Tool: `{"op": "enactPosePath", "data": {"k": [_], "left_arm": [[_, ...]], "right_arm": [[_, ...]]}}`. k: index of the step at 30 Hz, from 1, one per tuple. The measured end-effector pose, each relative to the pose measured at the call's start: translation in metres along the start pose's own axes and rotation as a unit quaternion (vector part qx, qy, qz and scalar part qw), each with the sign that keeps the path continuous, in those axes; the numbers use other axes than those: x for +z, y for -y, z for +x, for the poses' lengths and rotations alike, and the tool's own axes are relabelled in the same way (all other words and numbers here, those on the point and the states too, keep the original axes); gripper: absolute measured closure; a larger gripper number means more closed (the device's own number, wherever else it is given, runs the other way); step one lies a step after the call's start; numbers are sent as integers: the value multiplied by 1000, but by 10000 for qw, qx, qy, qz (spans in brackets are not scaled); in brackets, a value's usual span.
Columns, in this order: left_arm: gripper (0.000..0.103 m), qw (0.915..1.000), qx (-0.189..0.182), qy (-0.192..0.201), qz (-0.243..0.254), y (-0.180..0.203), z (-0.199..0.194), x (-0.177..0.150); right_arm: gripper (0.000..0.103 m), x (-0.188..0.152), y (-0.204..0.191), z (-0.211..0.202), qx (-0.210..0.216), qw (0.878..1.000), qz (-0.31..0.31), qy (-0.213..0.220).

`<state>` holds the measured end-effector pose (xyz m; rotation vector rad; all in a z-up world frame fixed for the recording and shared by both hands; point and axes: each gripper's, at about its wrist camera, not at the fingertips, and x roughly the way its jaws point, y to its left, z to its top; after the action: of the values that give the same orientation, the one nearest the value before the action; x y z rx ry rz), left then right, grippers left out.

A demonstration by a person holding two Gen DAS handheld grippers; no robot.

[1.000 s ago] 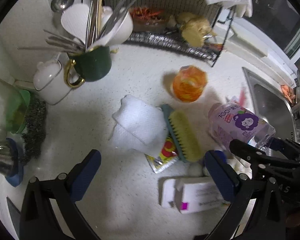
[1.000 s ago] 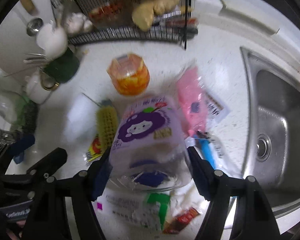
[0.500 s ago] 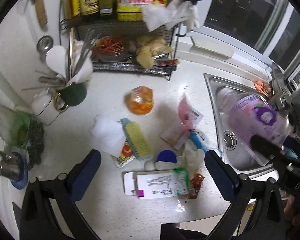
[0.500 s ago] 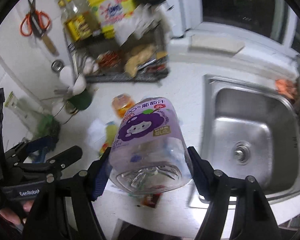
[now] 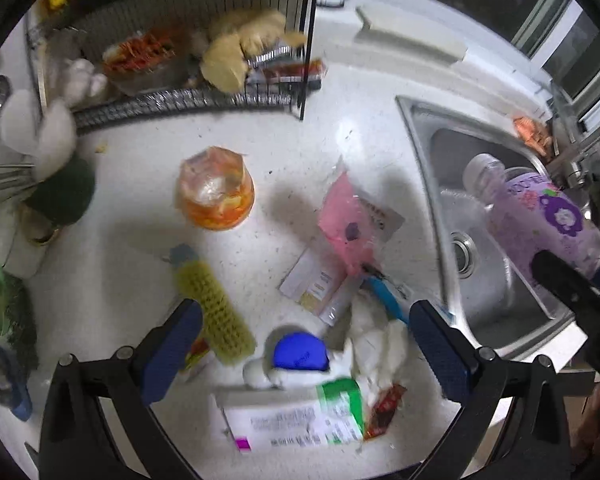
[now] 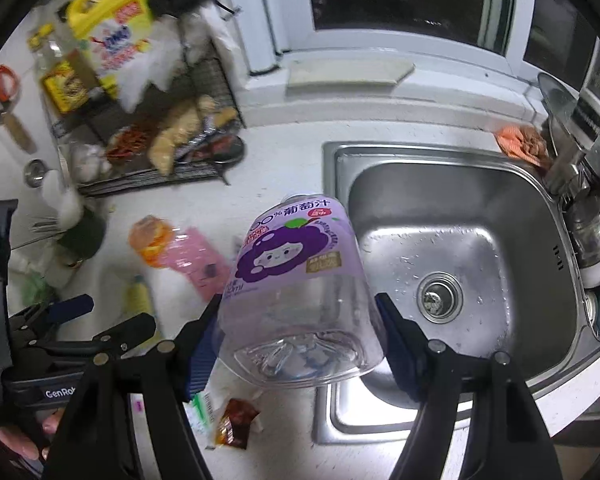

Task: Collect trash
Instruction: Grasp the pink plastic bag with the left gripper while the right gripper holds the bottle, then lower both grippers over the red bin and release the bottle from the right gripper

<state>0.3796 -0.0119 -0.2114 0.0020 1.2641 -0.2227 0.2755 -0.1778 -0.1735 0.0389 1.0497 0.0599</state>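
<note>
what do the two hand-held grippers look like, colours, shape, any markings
Both match: the left hand-held gripper and the right hand-held gripper have black angular plastic arms with silver rivets, ending in dark blue textured pads. Seen from the right wrist view, the left one's black body carries white lettering starting "GenRo". No cables or sleeves are visible.

Empty clear grape juice bottle (image 6: pixel 296 284), purple cartoon label, white cap, held aloft base-first near sink. Crumpled tissue (image 5: pixel 376 344), pink wrapper (image 5: pixel 346 220), red sauce packet (image 5: pixel 384 410) littering counter.

Right gripper (image 6: pixel 298 334) jaws clamped; left gripper (image 5: pixel 306 344) seemingly agape.
</note>
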Motion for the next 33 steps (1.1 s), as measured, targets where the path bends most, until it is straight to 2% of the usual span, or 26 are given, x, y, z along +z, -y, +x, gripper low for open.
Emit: {"op": "enactPosePath", "data": {"k": [4, 7, 12, 14, 15, 16, 17, 19, 20, 21, 22, 25, 33], "left_arm": [[0, 9997, 109, -213, 64, -5, 33, 15], [0, 9993, -24, -373, -22, -12, 50, 22], [0, 9987, -374, -356, 53, -6, 67, 34], [4, 9984, -434, -329, 166, 0, 72, 39], [12, 9983, -423, -337, 204, 2, 74, 40], [25, 9980, -425, -377, 270, 5, 77, 41], [32, 9973, -482, -434, 343, 9, 79, 41], [64, 9957, -633, -560, 391, 13, 83, 42], [71, 9946, -740, -626, 375, 15, 85, 41], [84, 9937, -814, -672, 369, 17, 87, 41], [94, 9933, -855, -674, 393, 20, 86, 40], [97, 9937, -822, -432, 622, 34, 68, 34], [99, 9918, -798, 94, 991, 69, 11, 20]], "right_arm": [[33, 9, 4, 25, -68, 9998, 66, -198], [33, 14, 6, 40, -96, 9994, 90, -332], [33, 17, 9, 53, -61, 9989, 95, -459], [33, 18, 10, 57, -54, 9986, 141, -513], [33, 17, 12, 59, -64, 9984, 156, -532], [33, 17, 13, 60, -89, 9983, 160, -556], [33, 17, 15, 60, -104, 9982, 175, -571], [33, 17, 18, 60, -130, 9980, 206, -581], [33, 17, 19, 58, -149, 9981, 206, -561], [33, 16, 21, 56, -159, 9982, 204, -544], [33, 16, 21, 55, -159, 9983, 209, -527], [33, 13, 23, 47, -187, 9984, 219, -482], [33, -6, 32, 7, -262, 9989, 225, -332]]}}
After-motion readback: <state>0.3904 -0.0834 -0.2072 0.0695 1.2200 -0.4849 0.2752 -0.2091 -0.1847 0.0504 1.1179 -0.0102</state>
